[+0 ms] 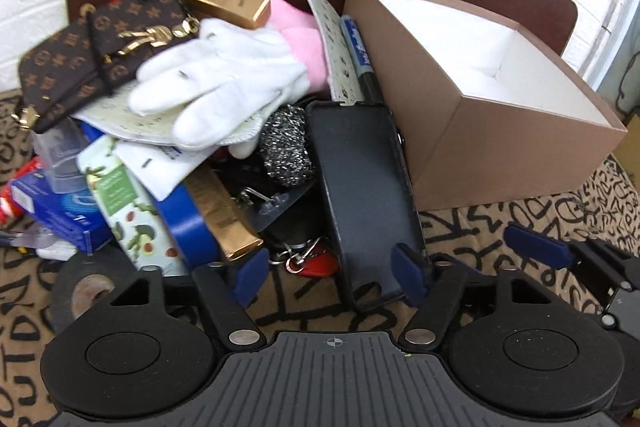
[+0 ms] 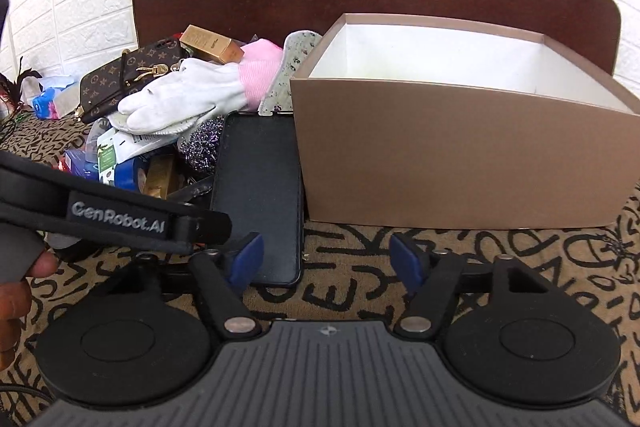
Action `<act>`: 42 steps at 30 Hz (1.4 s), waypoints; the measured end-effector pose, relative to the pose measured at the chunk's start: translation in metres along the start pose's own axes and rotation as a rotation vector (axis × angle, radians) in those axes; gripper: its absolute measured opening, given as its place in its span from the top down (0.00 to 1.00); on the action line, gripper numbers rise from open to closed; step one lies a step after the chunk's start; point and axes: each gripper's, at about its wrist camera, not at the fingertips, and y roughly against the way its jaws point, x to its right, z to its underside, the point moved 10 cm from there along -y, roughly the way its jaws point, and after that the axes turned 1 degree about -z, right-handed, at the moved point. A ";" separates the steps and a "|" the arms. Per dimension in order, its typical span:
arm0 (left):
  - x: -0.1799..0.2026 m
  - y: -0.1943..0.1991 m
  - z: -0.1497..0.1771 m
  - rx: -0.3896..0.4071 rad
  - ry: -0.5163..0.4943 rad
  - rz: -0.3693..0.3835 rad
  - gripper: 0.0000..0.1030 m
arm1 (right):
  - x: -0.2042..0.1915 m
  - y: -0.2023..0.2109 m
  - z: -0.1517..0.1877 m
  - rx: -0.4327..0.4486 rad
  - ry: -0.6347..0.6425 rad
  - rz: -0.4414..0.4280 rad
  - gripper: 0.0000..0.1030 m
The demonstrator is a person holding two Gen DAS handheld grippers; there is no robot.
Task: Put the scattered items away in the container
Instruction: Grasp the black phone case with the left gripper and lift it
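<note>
One brand name could be read

"GenRobot.AI" stood in pale letters on a black strap (image 2: 116, 215) at the left of the right wrist view; print on the boxes and packets in the pile was too blurred to read.

Both tools tilt downward, left tool (image 1: 332, 273) and right tool (image 2: 326, 259) each part-open, gripping nothing.
</note>
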 end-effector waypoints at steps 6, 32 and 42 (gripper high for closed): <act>-0.007 -0.019 -0.007 -0.031 0.031 0.007 0.40 | 0.000 -0.019 0.002 -0.032 -0.011 -0.026 0.48; 0.001 0.022 0.051 -0.168 0.029 0.160 0.90 | -0.034 0.030 0.055 -0.155 0.024 -0.137 0.95; -0.001 0.020 0.063 -0.187 0.056 0.148 0.55 | -0.033 0.037 0.063 -0.155 -0.002 -0.130 0.93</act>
